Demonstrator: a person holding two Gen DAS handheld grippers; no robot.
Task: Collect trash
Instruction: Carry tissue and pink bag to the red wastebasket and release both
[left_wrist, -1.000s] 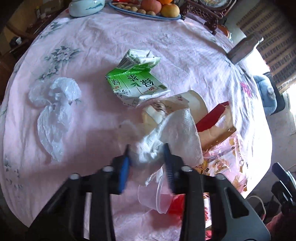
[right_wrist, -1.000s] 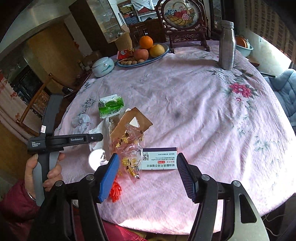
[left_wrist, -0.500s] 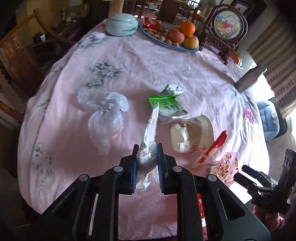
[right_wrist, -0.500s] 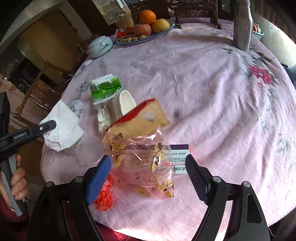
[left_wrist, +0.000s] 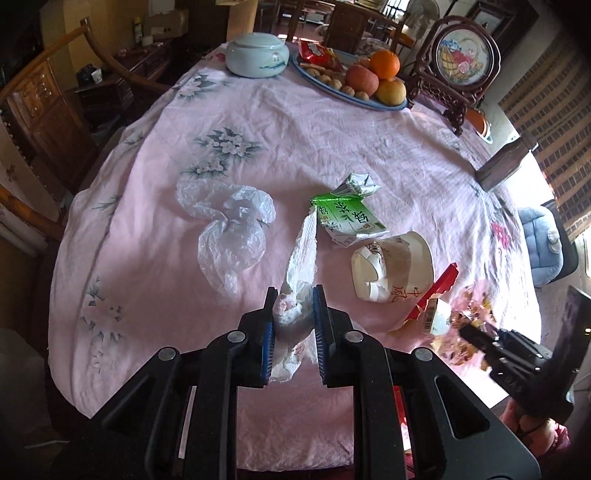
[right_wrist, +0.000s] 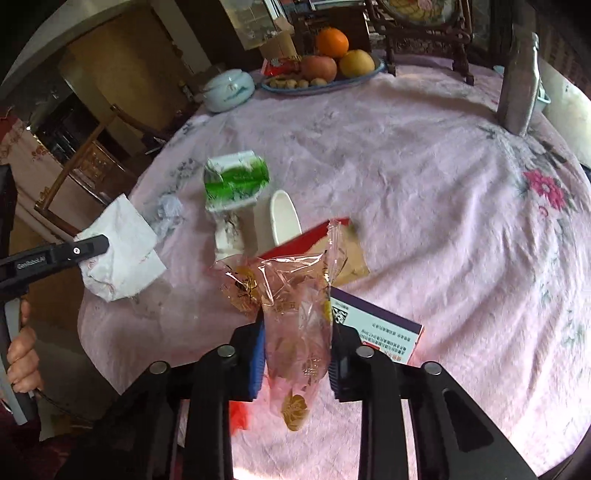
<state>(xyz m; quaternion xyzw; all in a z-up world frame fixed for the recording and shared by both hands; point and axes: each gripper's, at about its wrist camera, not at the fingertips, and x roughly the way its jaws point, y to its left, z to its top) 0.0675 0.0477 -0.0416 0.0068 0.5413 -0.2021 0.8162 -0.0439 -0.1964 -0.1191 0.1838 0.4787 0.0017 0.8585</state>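
The left gripper (left_wrist: 294, 308) is clamped on a crumpled white paper tissue (left_wrist: 301, 266). The right gripper (right_wrist: 296, 334) is closing on a clear pink gold-printed plastic wrapper (right_wrist: 295, 295); bunch it fully before lifting, clear of the near white medicine box (right_wrist: 376, 328).

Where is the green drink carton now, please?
In the left wrist view, the green drink carton lies flattened on the pink tablecloth, right of the clear plastic bag, just behind the tipped paper cup.

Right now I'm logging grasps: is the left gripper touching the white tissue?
Touching. The left wrist view shows the left gripper shut on the white tissue, both blue pads pressing its bunched end, the rest trailing forward above the tablecloth.
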